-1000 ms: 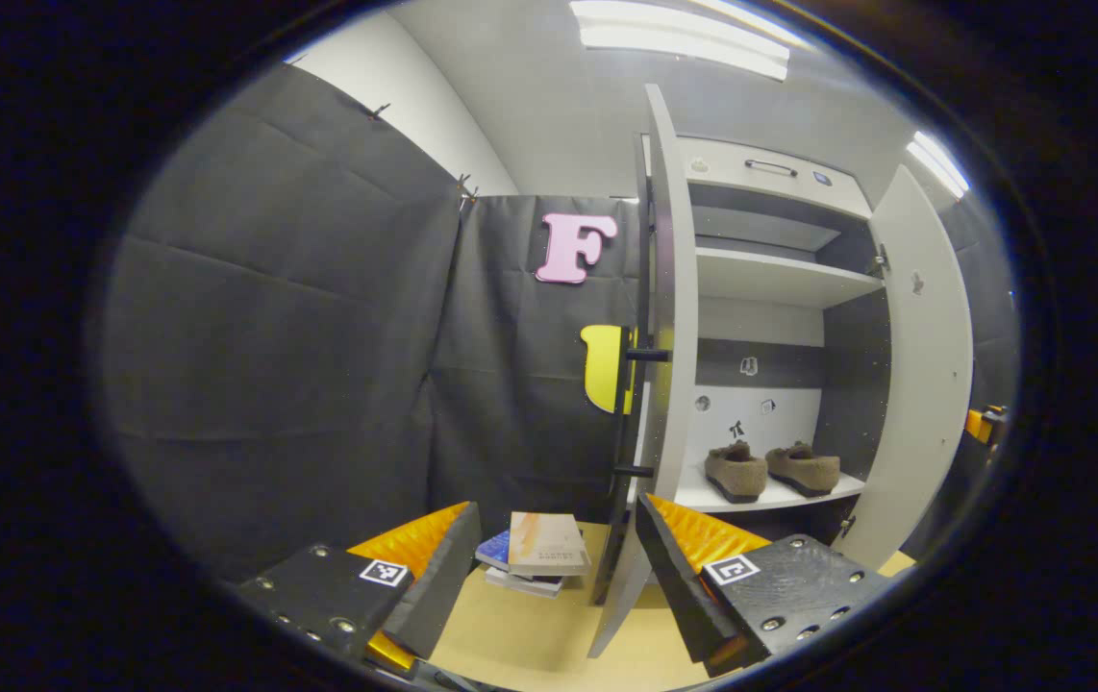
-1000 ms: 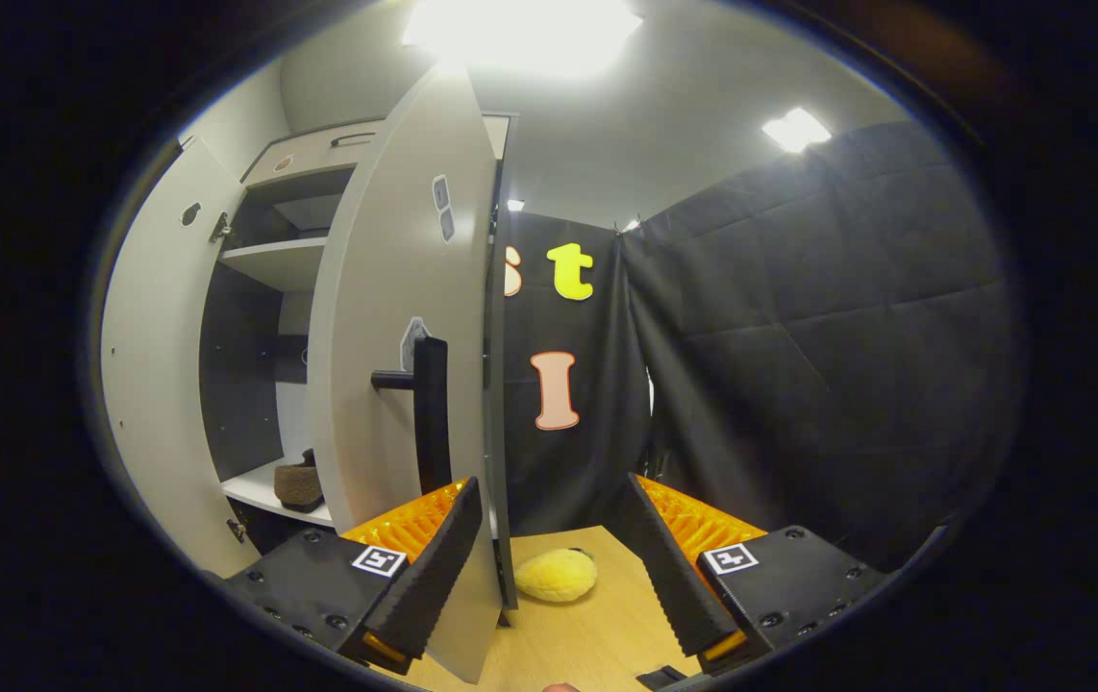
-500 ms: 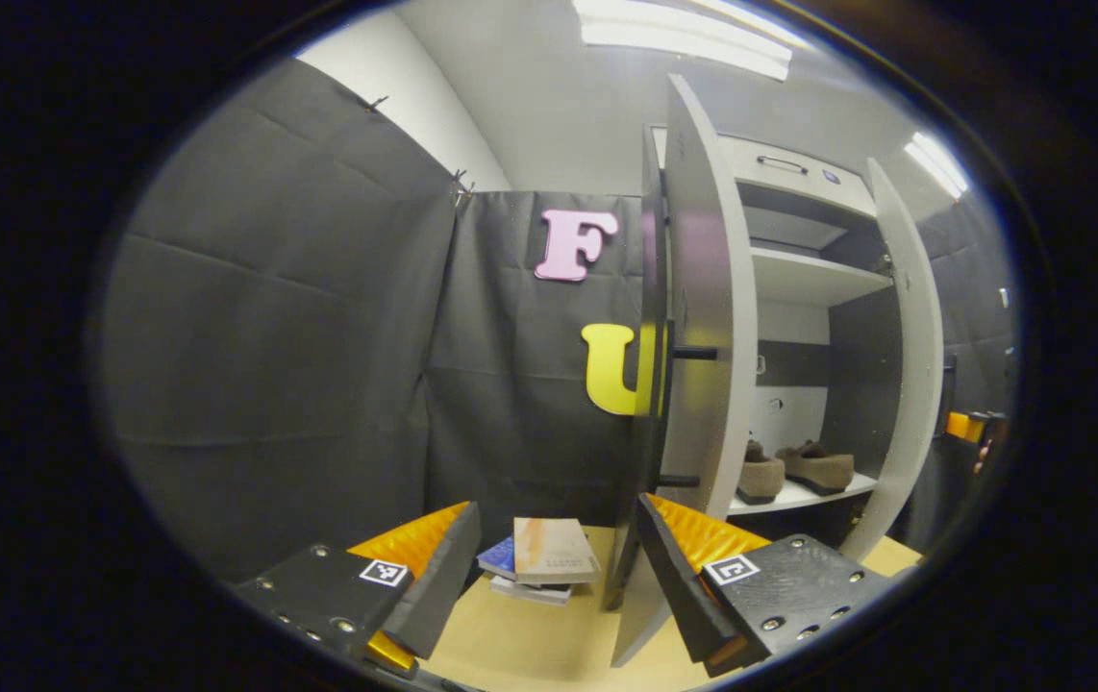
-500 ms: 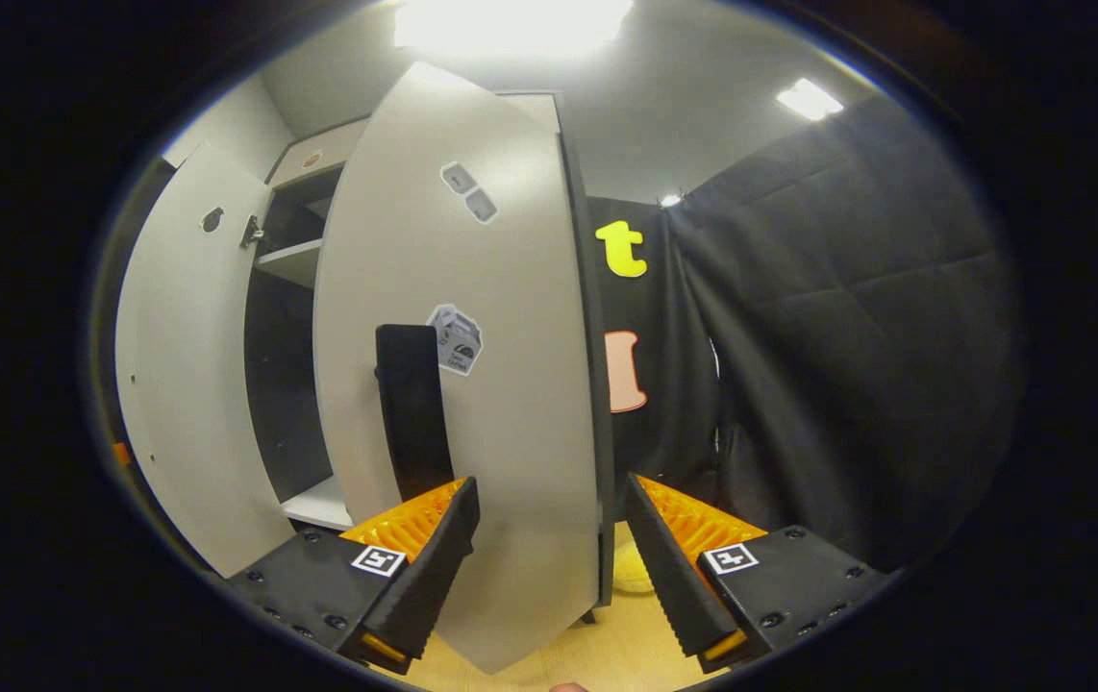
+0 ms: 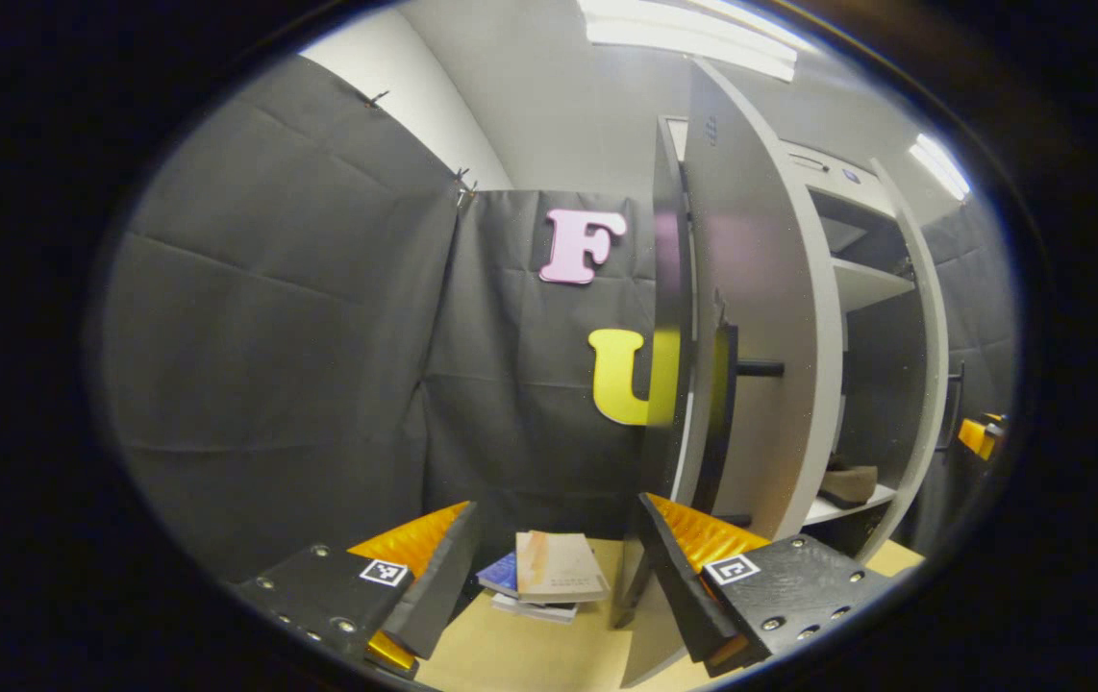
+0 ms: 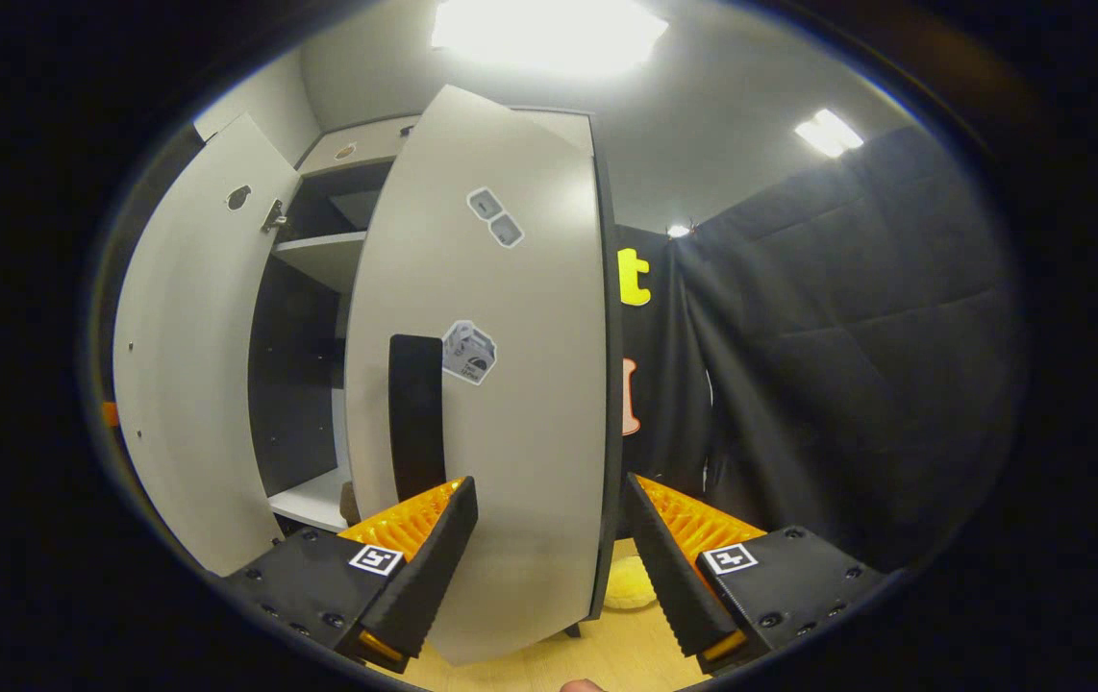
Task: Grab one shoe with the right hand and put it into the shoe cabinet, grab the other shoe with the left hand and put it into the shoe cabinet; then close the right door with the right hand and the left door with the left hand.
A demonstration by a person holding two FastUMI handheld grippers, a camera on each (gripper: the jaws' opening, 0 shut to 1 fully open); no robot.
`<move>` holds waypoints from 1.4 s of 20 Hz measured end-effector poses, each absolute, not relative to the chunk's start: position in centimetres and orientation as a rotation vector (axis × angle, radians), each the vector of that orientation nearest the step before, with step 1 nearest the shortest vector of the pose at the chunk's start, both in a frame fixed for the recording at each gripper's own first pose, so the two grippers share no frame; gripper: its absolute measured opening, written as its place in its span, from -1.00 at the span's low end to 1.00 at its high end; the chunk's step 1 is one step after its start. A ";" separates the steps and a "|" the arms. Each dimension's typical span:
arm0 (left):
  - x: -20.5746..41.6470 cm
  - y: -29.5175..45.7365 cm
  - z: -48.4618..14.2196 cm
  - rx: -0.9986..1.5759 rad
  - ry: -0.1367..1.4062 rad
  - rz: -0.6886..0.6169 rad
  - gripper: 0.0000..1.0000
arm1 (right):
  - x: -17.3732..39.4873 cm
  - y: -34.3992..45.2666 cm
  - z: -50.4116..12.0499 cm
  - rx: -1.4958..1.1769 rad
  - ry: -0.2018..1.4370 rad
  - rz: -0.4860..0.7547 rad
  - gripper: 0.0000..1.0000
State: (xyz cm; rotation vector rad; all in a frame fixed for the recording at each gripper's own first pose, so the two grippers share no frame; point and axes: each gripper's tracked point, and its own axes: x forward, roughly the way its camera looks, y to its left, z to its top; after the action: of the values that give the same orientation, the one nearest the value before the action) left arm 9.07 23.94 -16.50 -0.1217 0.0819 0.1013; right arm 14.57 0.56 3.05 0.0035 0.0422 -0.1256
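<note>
Both shoes look to be inside already, one shoe (image 5: 847,482) showing on the bottom shelf of the cabinet (image 5: 881,288), so the door-closing step is in hand. The right gripper (image 6: 549,538) has its fingers apart against the half-shut right door (image 6: 511,384); the left gripper (image 5: 554,557), fingers also apart, sits by the left door (image 5: 761,317). Next, I'd judge, each door needs pushing flush.
</note>
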 end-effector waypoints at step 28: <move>13.4 0.7 -16.9 -0.110 0.036 -0.179 1.00 | 8.6 -7.2 0.2 -0.036 0.116 -0.084 0.95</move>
State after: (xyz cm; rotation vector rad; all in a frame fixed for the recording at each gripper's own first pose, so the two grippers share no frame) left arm 13.36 0.68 -16.92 -0.1102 0.0361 -0.1793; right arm 8.64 -7.23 0.22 -0.0365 0.1160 -0.0840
